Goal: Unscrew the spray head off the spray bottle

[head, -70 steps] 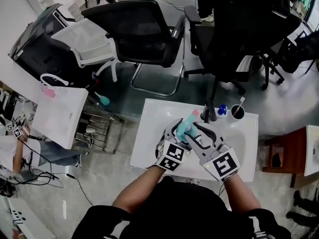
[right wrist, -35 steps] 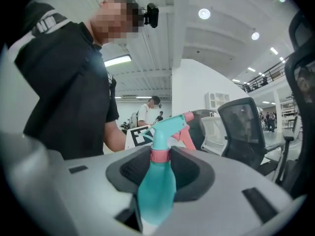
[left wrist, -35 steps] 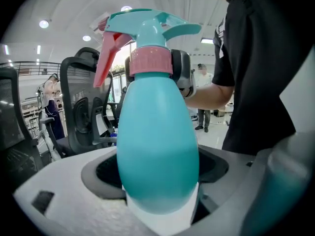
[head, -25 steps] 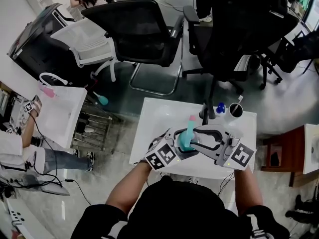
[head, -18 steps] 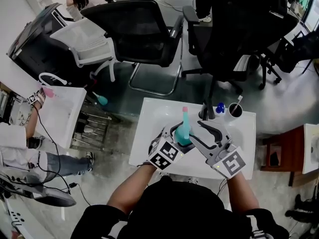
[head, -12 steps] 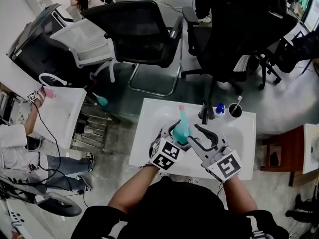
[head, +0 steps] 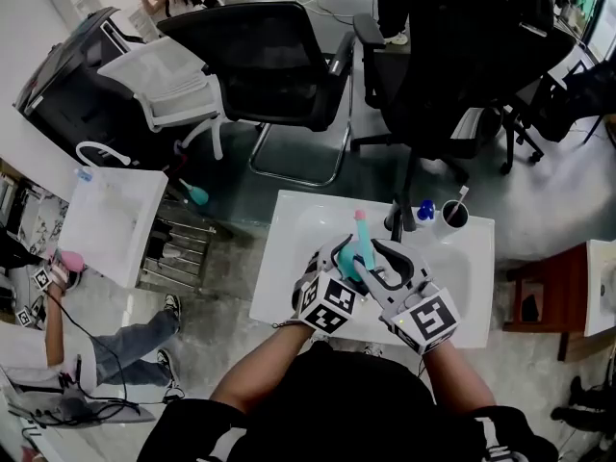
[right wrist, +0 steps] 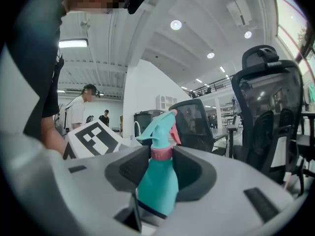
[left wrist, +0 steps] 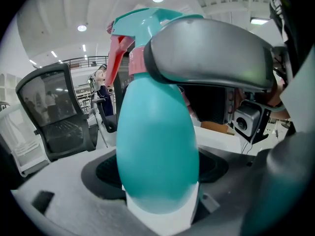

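Left tongs (head: pixel 345 261) clamped on spray bottle (left wrist: pixel 157 151) body. Right tongs (head: pixel 382 261) just opened, loose round collar (right wrist: pixel 161 153). Spray head (right wrist: pixel 158 127) still on; unscrewing unfinished.

Teal spray bottle (right wrist: pixel 157 186), roughly upright, pink-collared spray head (right wrist: pixel 160 129) apparently attached

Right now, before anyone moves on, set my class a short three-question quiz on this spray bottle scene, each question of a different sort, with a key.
1. Multiple choice: what is the left gripper shut on?
A) the body of the teal spray bottle
B) the black cup
C) nothing
2. True or false: the spray head is already off the bottle.
3. Fill in: between the right gripper's jaws stands the bottle's pink ____.
Key: 1 A. 2 False: it sits on the neck. 3 collar; those jaws have just been opening.
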